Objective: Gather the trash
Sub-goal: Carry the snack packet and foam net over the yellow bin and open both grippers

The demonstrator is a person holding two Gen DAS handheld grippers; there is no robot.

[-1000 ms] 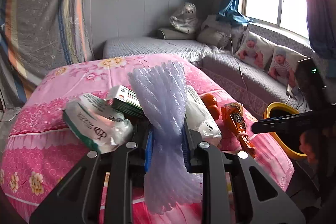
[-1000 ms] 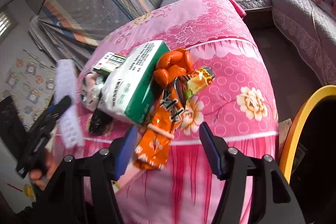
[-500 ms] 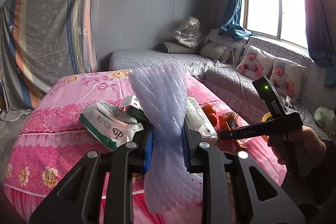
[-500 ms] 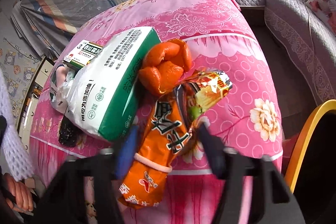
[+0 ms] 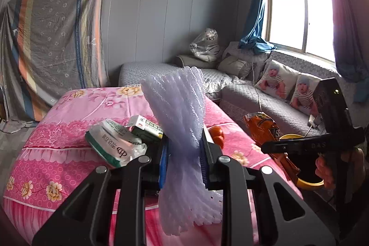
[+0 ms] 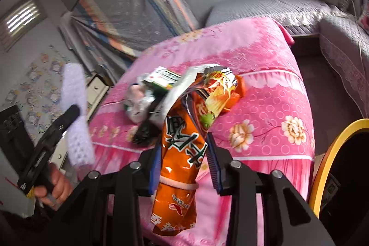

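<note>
Crinkly orange snack wrapper (image 6: 182, 153) between closing right claw (image 6: 184, 165); ribbed white foam netting (image 5: 182, 130) pinched in left claw (image 5: 184, 160).

Foam net (image 5: 182, 121) blocks most of the white-green bag behind it, only a strip of that bag's edge showing by the right pad; orange peel (image 5: 218, 134) half hidden behind the same finger; yellow bin (image 6: 332, 160) cut off by right frame edge, inside too dark to read; pile behind orange snack wrapper (image 6: 182, 149) motion-blurred, small box (image 6: 161, 76) print unreadable; black item (image 6: 144, 133) under pile unidentifiable.
</note>
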